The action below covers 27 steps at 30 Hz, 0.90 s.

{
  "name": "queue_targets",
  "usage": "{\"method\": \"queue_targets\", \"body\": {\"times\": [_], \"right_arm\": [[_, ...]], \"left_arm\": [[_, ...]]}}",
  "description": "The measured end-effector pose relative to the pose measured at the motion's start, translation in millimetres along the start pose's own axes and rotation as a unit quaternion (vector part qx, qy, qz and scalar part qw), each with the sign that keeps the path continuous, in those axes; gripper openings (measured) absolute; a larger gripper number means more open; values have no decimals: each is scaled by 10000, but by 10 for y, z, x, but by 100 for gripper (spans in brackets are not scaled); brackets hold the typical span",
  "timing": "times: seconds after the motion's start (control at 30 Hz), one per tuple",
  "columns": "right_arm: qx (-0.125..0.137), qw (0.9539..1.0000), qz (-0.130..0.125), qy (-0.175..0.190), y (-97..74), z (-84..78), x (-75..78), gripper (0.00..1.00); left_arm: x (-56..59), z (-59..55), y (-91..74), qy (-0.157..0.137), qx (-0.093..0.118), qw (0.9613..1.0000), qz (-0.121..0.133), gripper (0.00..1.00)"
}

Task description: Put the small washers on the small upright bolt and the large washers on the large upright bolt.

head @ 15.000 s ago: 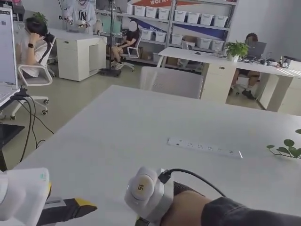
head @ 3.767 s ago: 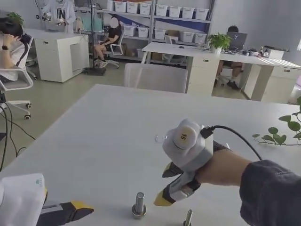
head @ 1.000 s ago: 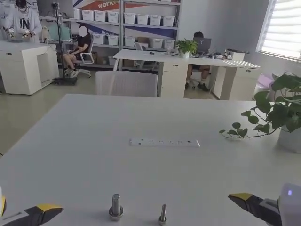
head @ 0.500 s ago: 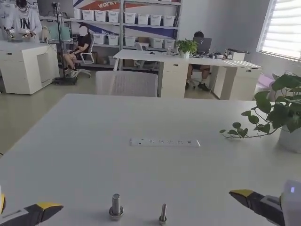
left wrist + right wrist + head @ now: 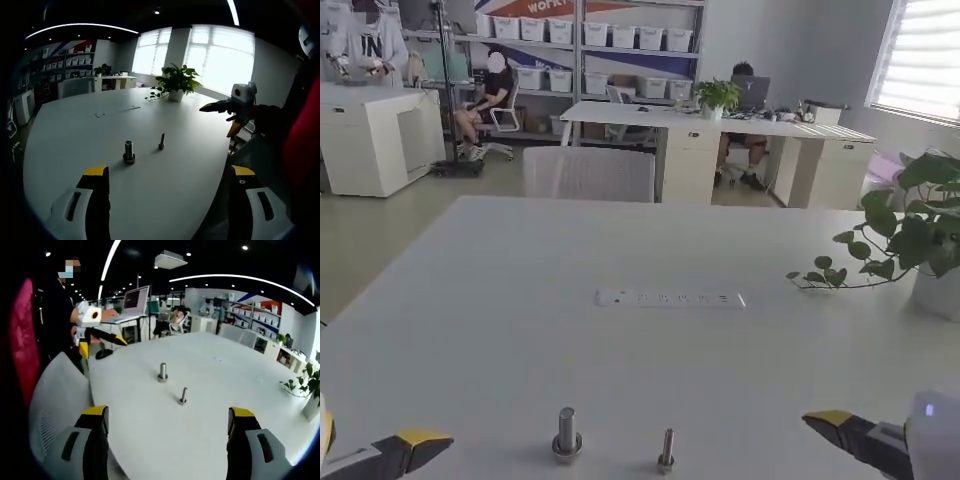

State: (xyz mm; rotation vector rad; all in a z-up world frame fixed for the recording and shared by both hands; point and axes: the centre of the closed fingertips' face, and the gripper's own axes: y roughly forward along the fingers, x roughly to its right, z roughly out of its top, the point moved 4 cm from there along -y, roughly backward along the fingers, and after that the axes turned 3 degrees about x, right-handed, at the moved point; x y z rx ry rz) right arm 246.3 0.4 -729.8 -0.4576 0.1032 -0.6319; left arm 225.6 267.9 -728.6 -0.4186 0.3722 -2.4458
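Left tongs (image 5: 169,172) and right tongs (image 5: 168,412) are hovering spread wide, seemingly over the worktop's (image 5: 650,250) near edge. Large bolt (image 5: 567,435) and small bolt (image 5: 666,452) are standing between them, open surface stretching ahead.

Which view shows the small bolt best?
Right gripper view: small bolt stands whole, mid-frame, well lit. Left gripper view shows it darker, against window glare; head view catches it whole but near the bottom edge.
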Motion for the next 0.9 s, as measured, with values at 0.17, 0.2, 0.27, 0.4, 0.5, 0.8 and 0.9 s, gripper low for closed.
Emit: {"method": "queue_targets", "body": {"times": [0.17, 0.2, 0.27, 0.4, 0.5, 0.8, 0.9], "right_arm": [[-59, 9999, 46, 78, 32, -89, -3, 100], [-37, 9999, 46, 103, 35, -98, 8, 100], [-75, 9999, 30, 129, 32, -119, 22, 100], [-73, 9999, -7, 144, 20, -128, 44, 100], [-123, 9998, -21, 160, 18, -163, 56, 100], [-143, 9998, -21, 154, 13, -162, 42, 100], [-144, 9998, -10, 159, 12, -160, 37, 100]], "left_arm": [[-37, -90, 3, -83, -44, 9999, 41, 100], [-47, -109, -1, -131, -45, 9999, 50, 100], [-57, -139, -5, -160, -67, 9998, 71, 100], [-67, -160, -11, -196, -78, 9997, 85, 100], [-79, -176, -3, -222, -100, 9997, 102, 100], [-70, -171, -2, -214, -112, 9997, 83, 100], [-73, -171, -6, -219, -112, 9997, 87, 100]]}}
